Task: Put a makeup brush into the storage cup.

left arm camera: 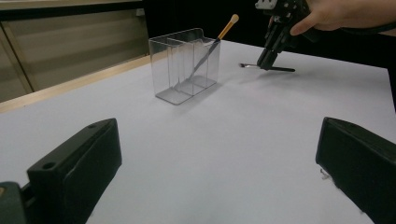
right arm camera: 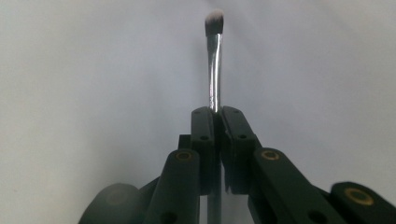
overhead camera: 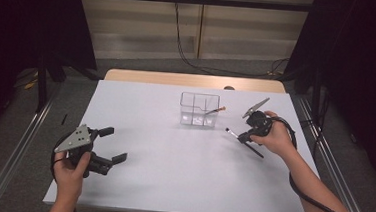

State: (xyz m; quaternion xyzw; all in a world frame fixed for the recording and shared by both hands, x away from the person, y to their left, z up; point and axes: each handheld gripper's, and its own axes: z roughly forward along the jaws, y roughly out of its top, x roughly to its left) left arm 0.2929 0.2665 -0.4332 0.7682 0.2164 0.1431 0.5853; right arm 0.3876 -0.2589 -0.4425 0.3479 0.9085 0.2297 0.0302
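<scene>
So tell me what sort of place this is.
Probably a lab recording bay: a bare white table between dark curtains, loose cables on the floor, metal rails alongside.

Even overhead light falls on the white desk (overhead camera: 171,175), bright against dark surroundings at both sides of the high view. Shadows are soft and faint beneath the clear organizer (left arm camera: 184,65). In the left gripper view the near fingers (left arm camera: 74,163) are blurred and dim. In the right gripper view the makeup brush (right arm camera: 215,60) beyond the fingers (right arm camera: 205,135) is fairly sharp, its ferrule glinting, while corners darken.
</scene>
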